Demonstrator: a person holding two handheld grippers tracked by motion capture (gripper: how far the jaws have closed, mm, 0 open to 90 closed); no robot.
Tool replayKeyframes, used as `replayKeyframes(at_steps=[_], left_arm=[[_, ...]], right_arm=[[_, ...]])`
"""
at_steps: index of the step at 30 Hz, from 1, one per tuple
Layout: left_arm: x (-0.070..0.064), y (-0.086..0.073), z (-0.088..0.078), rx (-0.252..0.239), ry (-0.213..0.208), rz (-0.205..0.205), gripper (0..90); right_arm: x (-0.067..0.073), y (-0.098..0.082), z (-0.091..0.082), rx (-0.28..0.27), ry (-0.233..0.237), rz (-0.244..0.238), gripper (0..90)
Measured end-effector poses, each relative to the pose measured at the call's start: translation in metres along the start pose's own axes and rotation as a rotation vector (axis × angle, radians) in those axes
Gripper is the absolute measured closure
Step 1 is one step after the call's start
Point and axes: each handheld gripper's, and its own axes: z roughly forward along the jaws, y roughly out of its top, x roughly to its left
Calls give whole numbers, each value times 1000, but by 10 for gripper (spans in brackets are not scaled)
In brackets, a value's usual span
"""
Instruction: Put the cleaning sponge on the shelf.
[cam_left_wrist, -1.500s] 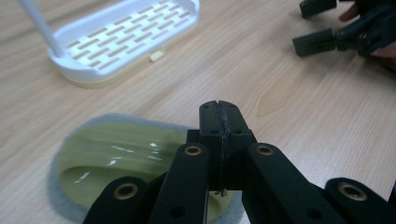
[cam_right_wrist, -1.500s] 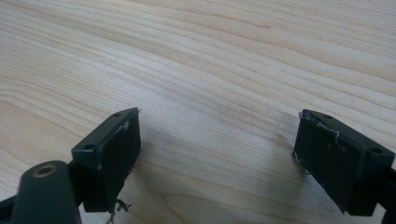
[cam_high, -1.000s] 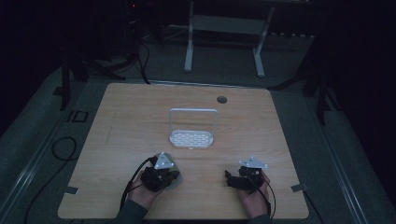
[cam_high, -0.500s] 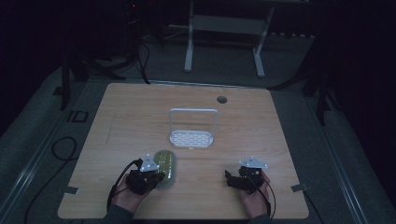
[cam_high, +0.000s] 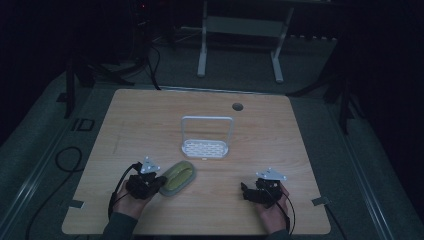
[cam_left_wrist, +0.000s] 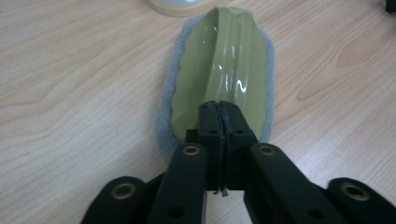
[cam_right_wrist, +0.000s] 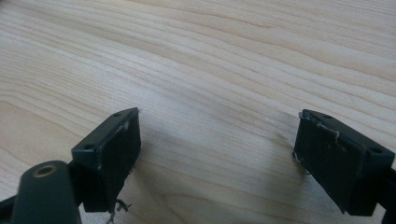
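Left gripper: my jaws sit together at the near end of the green pad; they have just eased apart slightly, and I think a thin ridge of it is still pinched between them.
Green pad: lies flat on the table, grey fleecy rim around a glossy olive top, just in front of the rack.
Cut off: the pad's far tip and a pale round edge beyond it run out of my left gripper view.
Rack: white, perforated base, upright loop handle; looks empty.
Right gripper: my 2 jaws stand wide apart over bare wood, well apart from the pad.
Hard to make out: the high view is dim, so fine detail there is lost.
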Motion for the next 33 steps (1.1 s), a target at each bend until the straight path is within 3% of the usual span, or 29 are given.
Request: replayKeyframes(at_steps=[10,20,26,33], left_arm=[[3,21,-7,-20,-11,44,733],[6,43,-7,26,-20,100,665],[7,50,-8,43,-28,110,648],[8,63,-1,102,-40,138,643]], right_arm=[[0,0,0,-1,0,1,143],[0,0,0,-1,0,0,143],[0,0,0,-1,0,1,143],[0,0,0,-1,0,2,143]])
